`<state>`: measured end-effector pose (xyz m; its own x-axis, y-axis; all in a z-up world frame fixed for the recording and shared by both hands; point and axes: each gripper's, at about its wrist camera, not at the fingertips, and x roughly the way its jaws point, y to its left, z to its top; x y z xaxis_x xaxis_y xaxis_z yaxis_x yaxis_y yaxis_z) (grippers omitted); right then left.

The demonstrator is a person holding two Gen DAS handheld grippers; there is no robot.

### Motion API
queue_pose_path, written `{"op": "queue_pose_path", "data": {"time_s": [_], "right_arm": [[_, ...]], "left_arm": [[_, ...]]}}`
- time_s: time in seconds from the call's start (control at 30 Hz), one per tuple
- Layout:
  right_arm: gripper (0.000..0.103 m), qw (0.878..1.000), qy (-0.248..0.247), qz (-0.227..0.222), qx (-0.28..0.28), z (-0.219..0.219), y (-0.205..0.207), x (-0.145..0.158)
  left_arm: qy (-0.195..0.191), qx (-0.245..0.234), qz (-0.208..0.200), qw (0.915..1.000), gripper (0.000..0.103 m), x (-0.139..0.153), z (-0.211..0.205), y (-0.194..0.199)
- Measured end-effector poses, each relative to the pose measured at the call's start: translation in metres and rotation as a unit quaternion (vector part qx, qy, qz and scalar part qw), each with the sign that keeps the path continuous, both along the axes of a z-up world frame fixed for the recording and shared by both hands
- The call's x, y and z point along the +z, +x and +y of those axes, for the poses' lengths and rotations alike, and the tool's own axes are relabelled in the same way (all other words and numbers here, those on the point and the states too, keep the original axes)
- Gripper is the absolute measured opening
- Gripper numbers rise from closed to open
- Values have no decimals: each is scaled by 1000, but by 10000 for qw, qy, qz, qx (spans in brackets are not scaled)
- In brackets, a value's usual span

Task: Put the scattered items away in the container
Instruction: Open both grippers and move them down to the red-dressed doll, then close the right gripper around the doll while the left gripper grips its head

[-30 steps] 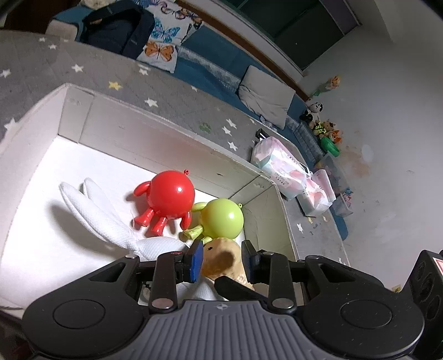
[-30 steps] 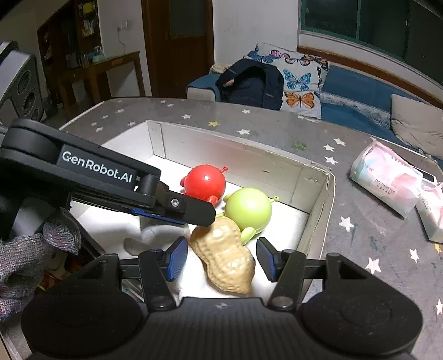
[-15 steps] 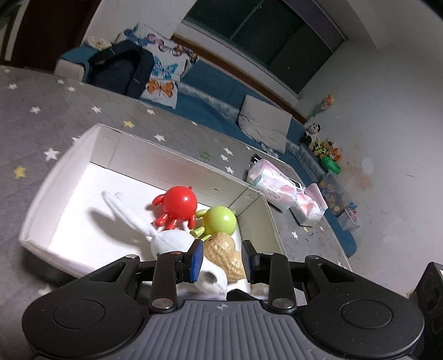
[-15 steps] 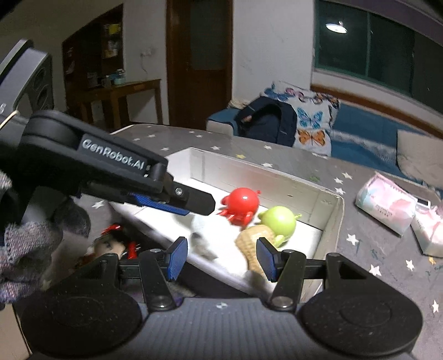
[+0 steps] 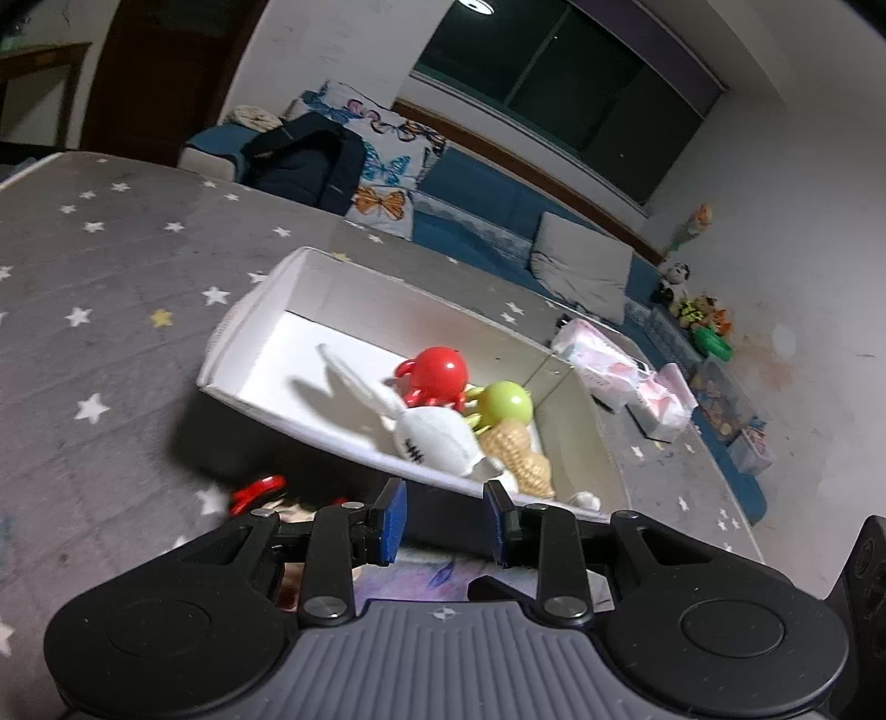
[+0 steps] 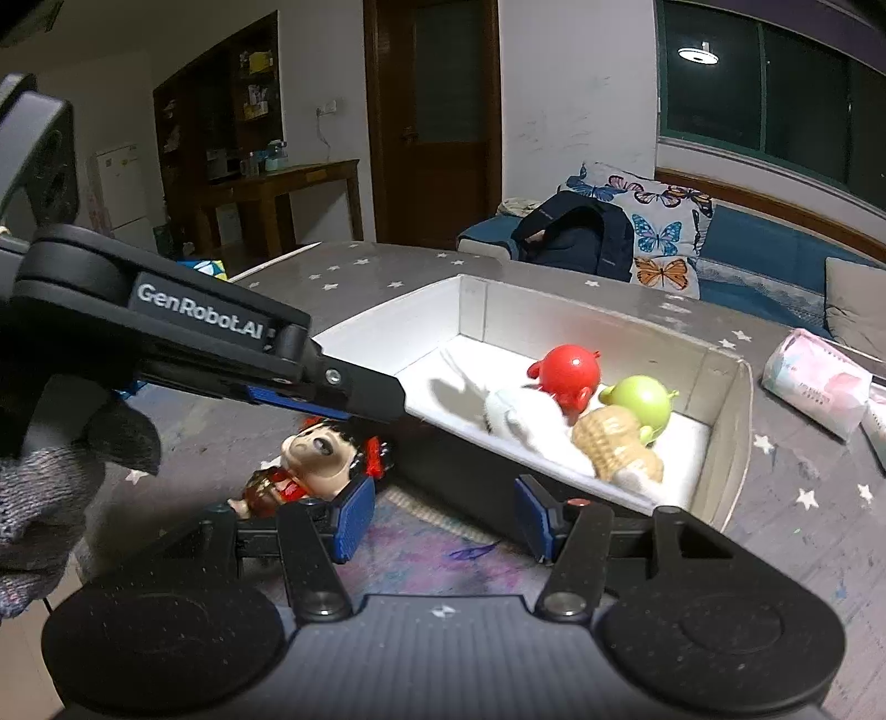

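"GenRobot.AI" on left gripper [image 6: 354,401]

Indoor night lighting, single round ceiling lamp [image 6: 699,54], reflected in the dark window [image 5: 559,94]. Room overall dim, corners muddy. White box [image 6: 720,387] floor is the brightest area, near blown out. Hard shadow from the white plush [image 5: 437,437] falls left across the box floor. Heavy fisheye bending at edges, wall and window frame curve. Motion blur on the starred grey cloth [image 5: 83,332] and the doll [image 6: 315,454]; noise in dark areas.
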<state>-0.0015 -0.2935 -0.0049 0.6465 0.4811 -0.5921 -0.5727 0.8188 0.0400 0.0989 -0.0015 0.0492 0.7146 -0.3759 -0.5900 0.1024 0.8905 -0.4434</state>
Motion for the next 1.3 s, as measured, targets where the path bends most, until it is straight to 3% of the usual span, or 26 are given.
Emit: {"op": "queue_pose_path", "data": {"time_s": [0.57,0.77,1.03,1.3], "right_arm": [[58,9994,20,308,182,17,-12,-21],[66,9988,93,407,266,24,-10,-24],[66,9976,159,546,392,35,-3,-29],[66,9961,388,725,316,43,13,-32]], "left_arm": [[261,501,74,9984,33,-16,30,-44],[279,641,-32,9975,34,-18,47,-58],[9,747,67,9972,34,-25,65,-54],[-559,708,306,9955,34,-36,79,-39]]}}
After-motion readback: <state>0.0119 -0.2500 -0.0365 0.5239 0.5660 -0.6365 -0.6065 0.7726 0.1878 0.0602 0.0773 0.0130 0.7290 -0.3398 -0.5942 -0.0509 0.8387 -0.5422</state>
